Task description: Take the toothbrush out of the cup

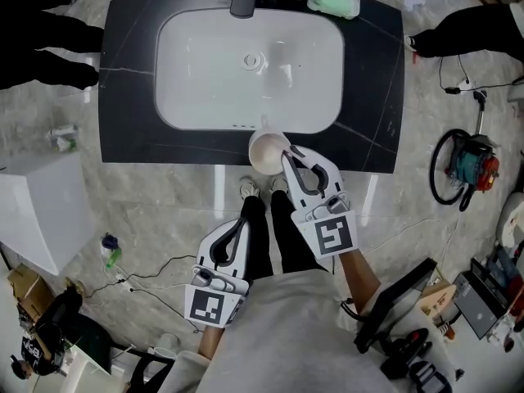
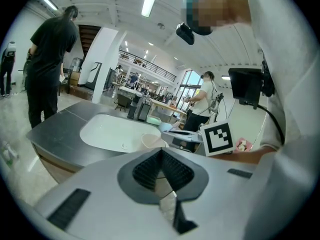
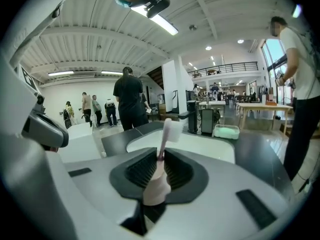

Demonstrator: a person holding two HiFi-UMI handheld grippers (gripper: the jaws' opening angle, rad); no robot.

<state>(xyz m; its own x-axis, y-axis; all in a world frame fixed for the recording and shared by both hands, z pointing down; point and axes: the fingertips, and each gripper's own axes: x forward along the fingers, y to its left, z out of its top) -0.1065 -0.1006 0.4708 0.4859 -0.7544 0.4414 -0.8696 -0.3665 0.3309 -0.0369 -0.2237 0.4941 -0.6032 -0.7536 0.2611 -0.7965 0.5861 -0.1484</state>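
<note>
One cup (image 1: 266, 151) on the counter (image 1: 129, 72) front edge, by one sink (image 1: 205, 72). One toothbrush (image 3: 166, 129), upright, pinched in right gripper (image 1: 288, 155) jaws at the cup's rim. Left gripper (image 2: 161, 152) well back, jaws closed, empty.

A dark table (image 1: 127, 97) with a white inset basin (image 1: 205, 72) stood on a pale marble floor (image 1: 155, 211). Strip lights (image 3: 165, 24) ran along a ribbed white ceiling (image 3: 100, 44); a railed mezzanine (image 3: 225, 69) lay beyond.
</note>
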